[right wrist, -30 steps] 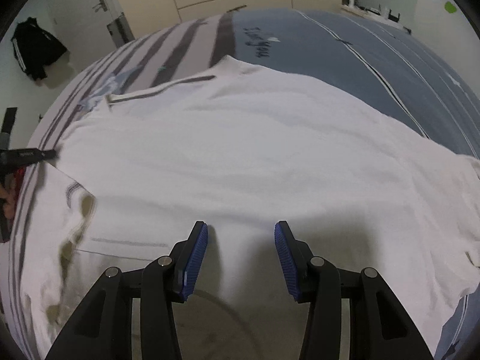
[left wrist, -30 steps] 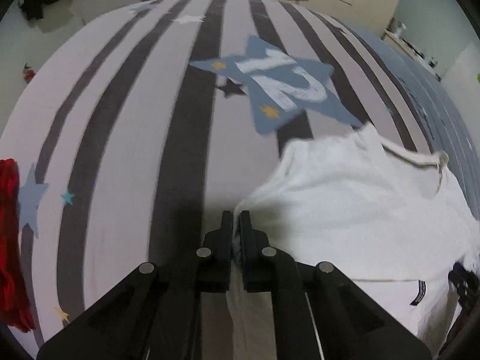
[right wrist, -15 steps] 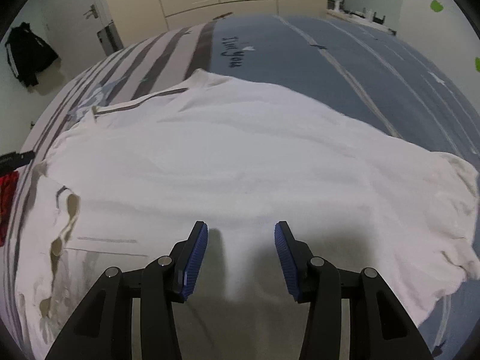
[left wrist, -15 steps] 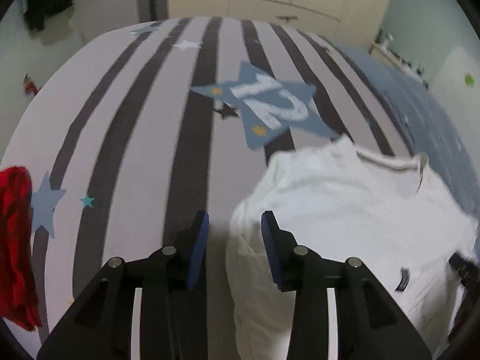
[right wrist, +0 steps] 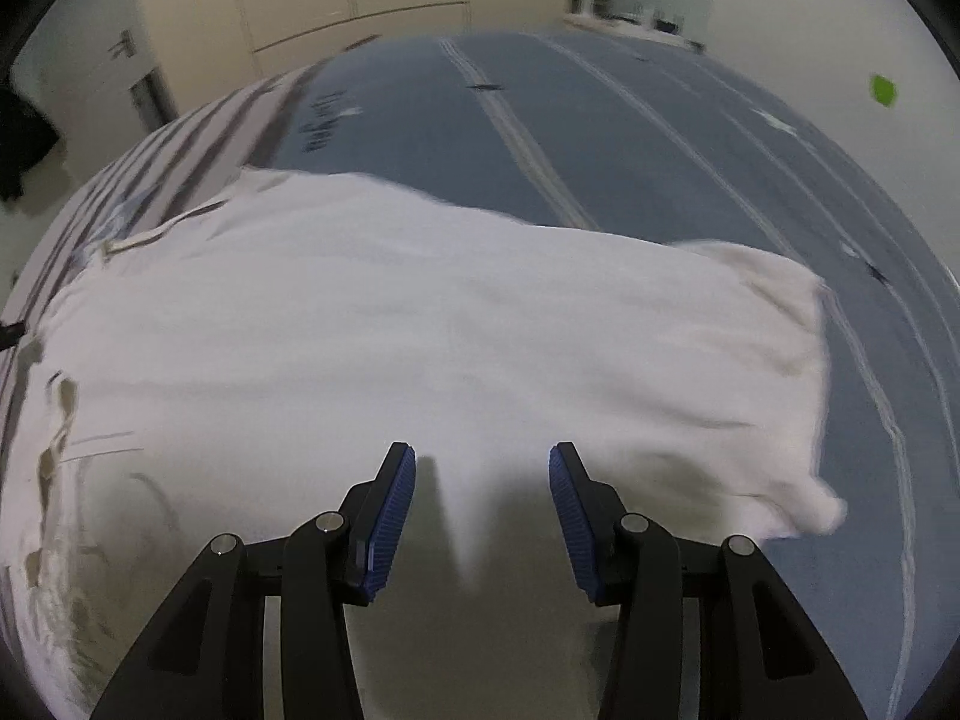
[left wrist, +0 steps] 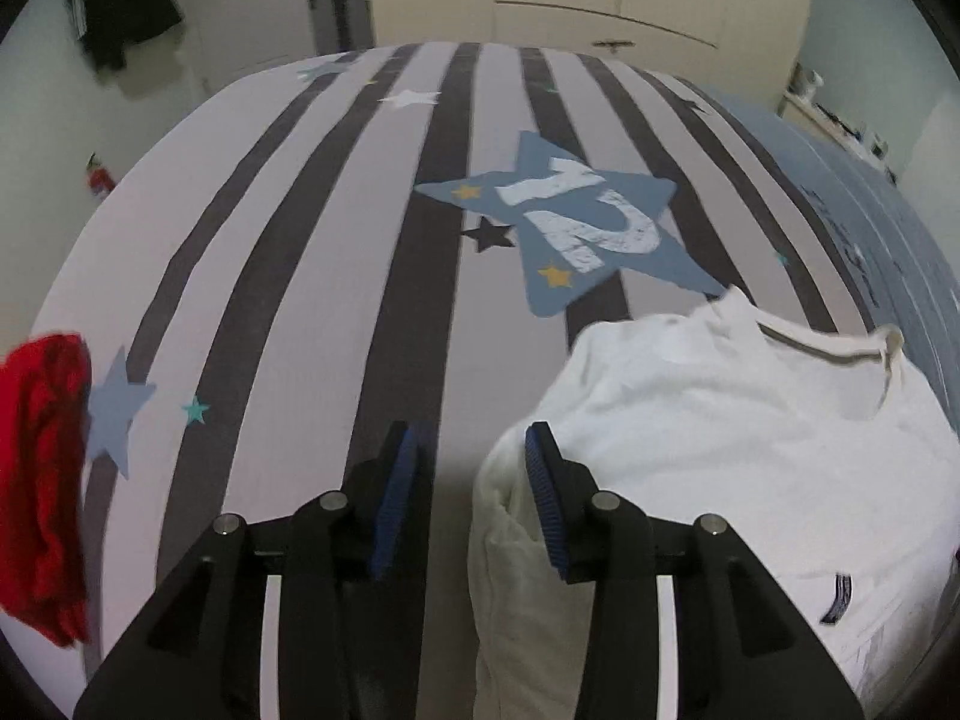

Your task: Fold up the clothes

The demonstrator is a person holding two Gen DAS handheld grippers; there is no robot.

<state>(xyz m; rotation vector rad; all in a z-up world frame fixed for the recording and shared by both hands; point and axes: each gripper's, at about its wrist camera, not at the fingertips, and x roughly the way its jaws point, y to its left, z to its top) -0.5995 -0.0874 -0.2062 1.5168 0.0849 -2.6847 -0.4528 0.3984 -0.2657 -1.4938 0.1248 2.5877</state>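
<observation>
A white shirt (right wrist: 432,330) lies spread flat on the bed (left wrist: 312,276), straddling the line where the grey-and-black striped cover meets the plain blue cover (right wrist: 630,138). All places here are told from that shirt.

The left tongs (left wrist: 468,480) hover over the shirt's folded left edge. Their jaws have just been opening and now stand apart. The right blue pad (left wrist: 543,498) sits just above the bunched white cloth, but nothing is pinched between the pads. Beyond the shirt's collar (left wrist: 828,351), a blue star with the number 12 (left wrist: 576,222) is printed on the striped cover. Well off to the shirt's left, at the bed's edge, lies a red garment (left wrist: 45,468).

The right tongs (right wrist: 483,510) hang over the near hem of the shirt, jaws spread and gripping nothing. The shirt's right sleeve (right wrist: 774,294) lies on the blue cover, its edges blurred.
</observation>
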